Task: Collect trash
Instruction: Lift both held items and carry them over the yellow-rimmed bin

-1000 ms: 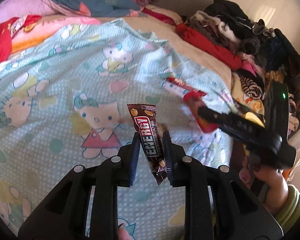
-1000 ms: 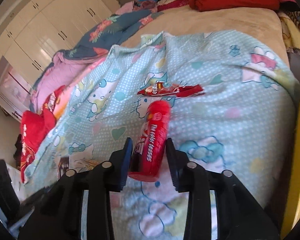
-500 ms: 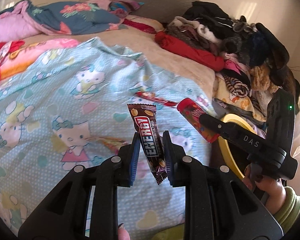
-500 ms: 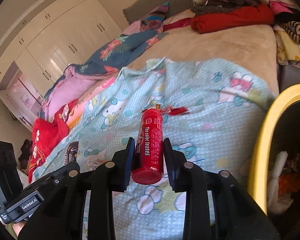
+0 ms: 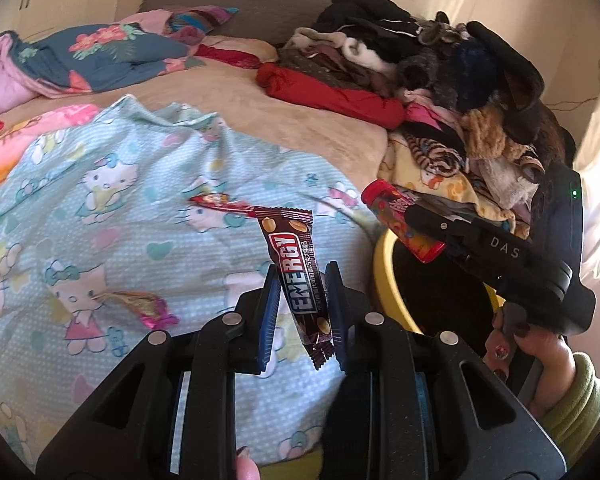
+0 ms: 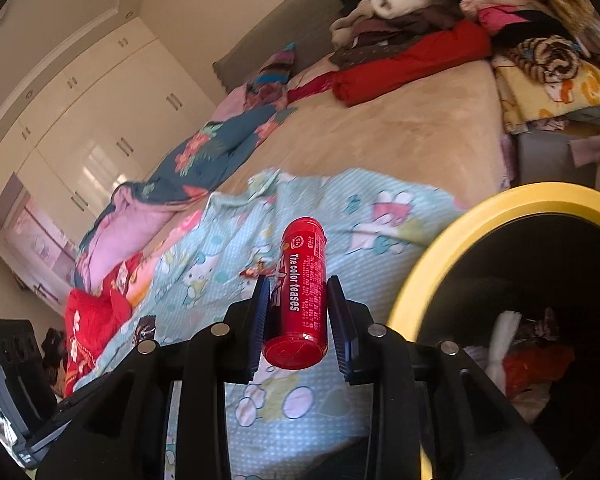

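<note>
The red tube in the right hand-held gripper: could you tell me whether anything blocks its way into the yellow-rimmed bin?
Nothing visible does. The red tube is held above the blanket, and the yellow-rimmed bin beside it stands open-topped.

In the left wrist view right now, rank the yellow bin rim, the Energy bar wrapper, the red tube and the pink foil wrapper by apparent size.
1. yellow bin rim, though partly hidden.
2. Energy bar wrapper, held nearest the camera, which enlarges it.
3. red tube, partly covered by the right gripper.
4. pink foil wrapper on the blanket.
</note>
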Demonstrator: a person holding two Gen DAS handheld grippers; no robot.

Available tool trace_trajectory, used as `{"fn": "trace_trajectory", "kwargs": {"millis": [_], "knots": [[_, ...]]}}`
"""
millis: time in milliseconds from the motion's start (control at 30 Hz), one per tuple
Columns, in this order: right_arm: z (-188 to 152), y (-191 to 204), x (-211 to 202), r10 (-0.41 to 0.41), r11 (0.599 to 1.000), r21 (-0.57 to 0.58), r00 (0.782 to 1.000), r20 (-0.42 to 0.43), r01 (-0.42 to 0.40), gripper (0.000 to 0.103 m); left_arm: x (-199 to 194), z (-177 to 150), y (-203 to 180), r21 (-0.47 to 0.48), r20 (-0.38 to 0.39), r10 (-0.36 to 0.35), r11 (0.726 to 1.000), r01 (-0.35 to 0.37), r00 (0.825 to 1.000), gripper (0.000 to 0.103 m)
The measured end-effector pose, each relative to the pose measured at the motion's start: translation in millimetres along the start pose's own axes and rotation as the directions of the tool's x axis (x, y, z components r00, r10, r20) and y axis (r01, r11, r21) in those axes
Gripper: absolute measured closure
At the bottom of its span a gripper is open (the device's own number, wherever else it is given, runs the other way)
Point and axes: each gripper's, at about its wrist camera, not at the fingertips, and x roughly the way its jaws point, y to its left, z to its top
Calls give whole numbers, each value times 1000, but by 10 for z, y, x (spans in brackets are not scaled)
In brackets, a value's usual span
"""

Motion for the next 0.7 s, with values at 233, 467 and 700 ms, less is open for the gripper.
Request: {"fn": "trace_trajectory", "kwargs": {"millis": [233, 467, 700], "knots": [[55, -244, -215, -23, 999, 42, 999, 37, 21, 75, 62, 4, -240, 35, -6, -25, 999, 25, 1000, 86], [99, -439, -380, -48, 996, 79, 997, 67, 43, 75, 135, -7, -450, 70, -21, -48, 996, 50, 999, 86], [128, -664, -538, -77, 991, 120, 993, 90, 66, 75, 251, -48, -680, 109, -47, -74, 991, 78, 996, 86]]}}
